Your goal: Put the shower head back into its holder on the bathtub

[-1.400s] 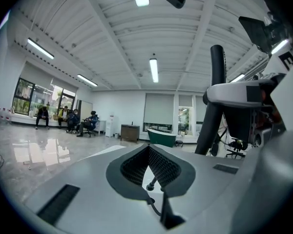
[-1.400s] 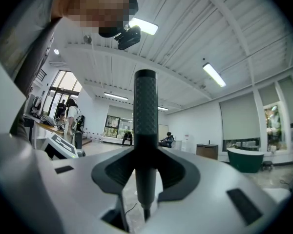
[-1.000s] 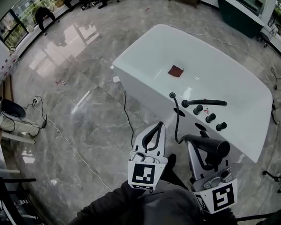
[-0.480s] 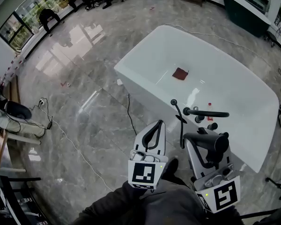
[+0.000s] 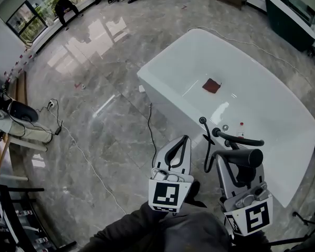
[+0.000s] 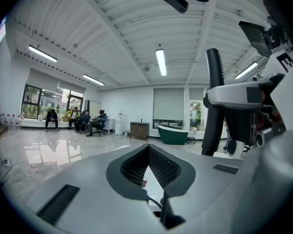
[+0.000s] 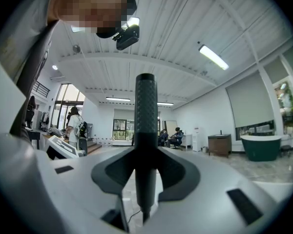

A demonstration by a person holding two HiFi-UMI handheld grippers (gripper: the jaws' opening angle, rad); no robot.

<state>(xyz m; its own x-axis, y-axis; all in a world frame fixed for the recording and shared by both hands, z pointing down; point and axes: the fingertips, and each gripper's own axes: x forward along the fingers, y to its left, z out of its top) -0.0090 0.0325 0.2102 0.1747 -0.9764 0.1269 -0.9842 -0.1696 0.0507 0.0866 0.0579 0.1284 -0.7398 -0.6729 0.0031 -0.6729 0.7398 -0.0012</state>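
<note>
Head view: the right gripper [image 5: 233, 160] has the black shower head [image 5: 248, 157] up by the near rim of the white bathtub [image 5: 170, 106], just beside the black faucet [image 5: 236, 137], with the hose [image 5: 205, 152] looping down. The left gripper [image 5: 182, 140] hangs alongside, over the floor. Left gripper view: jaws pressed together, nothing between them. Right gripper view: jaws clamped tight on the shower head's dark stem.

White bathtub [image 5: 170, 104] on grey marble floor [image 5: 94, 114], red cloth [image 5: 211, 85] inside, right gripper [image 5: 232, 161] clamping black shower head [image 5: 249, 157], left gripper [image 5: 182, 140] beside it.
</note>
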